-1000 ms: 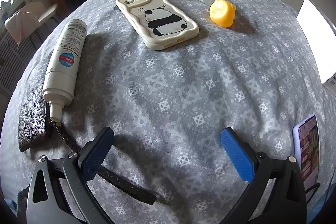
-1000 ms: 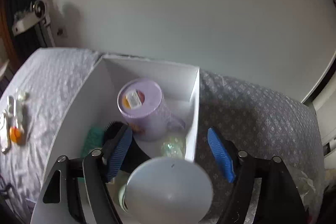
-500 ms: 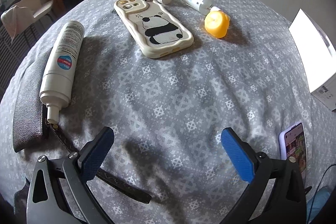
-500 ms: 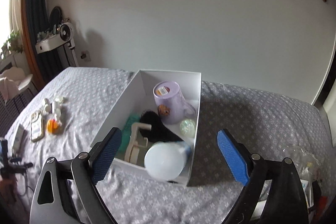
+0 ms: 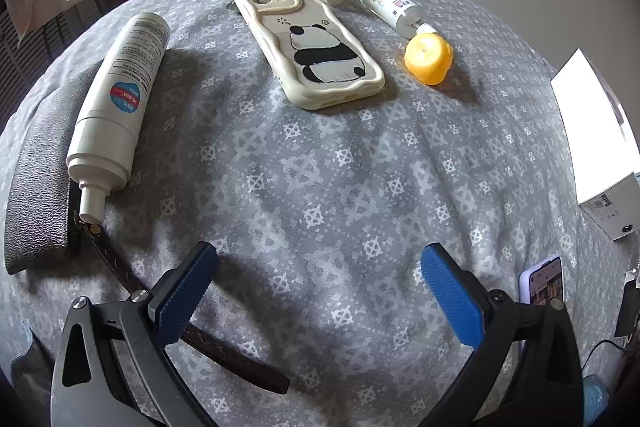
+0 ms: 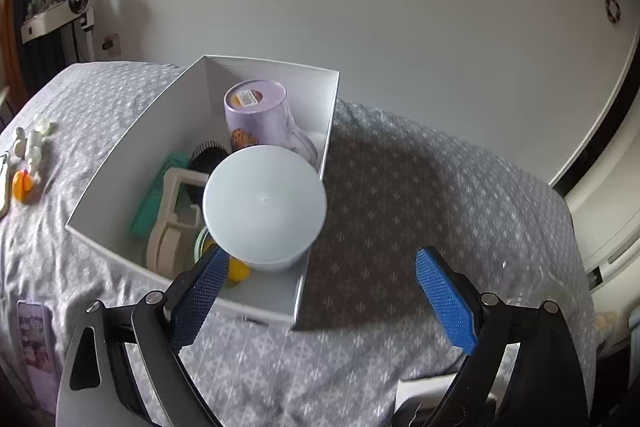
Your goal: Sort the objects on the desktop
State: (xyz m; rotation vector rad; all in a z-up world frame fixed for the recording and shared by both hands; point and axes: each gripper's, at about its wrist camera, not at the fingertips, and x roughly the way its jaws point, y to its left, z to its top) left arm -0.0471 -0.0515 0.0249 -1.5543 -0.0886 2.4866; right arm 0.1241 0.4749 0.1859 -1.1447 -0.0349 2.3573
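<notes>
Left gripper (image 5: 316, 291) is next up, jaws wide and empty

The white spray bottle (image 5: 120, 95) lies far-left of it, long axis running near-to-far, nozzle nearest. Right gripper (image 6: 320, 291), also spread with nothing held, is over by the white box (image 6: 132, 135).

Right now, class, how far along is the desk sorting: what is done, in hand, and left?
Done: the white box holds a purple cup, a pale round container and more. In hand: nothing; both hand-held grippers, left and right, are open. Left: spray bottle, panda phone case, yellow cap.
</notes>
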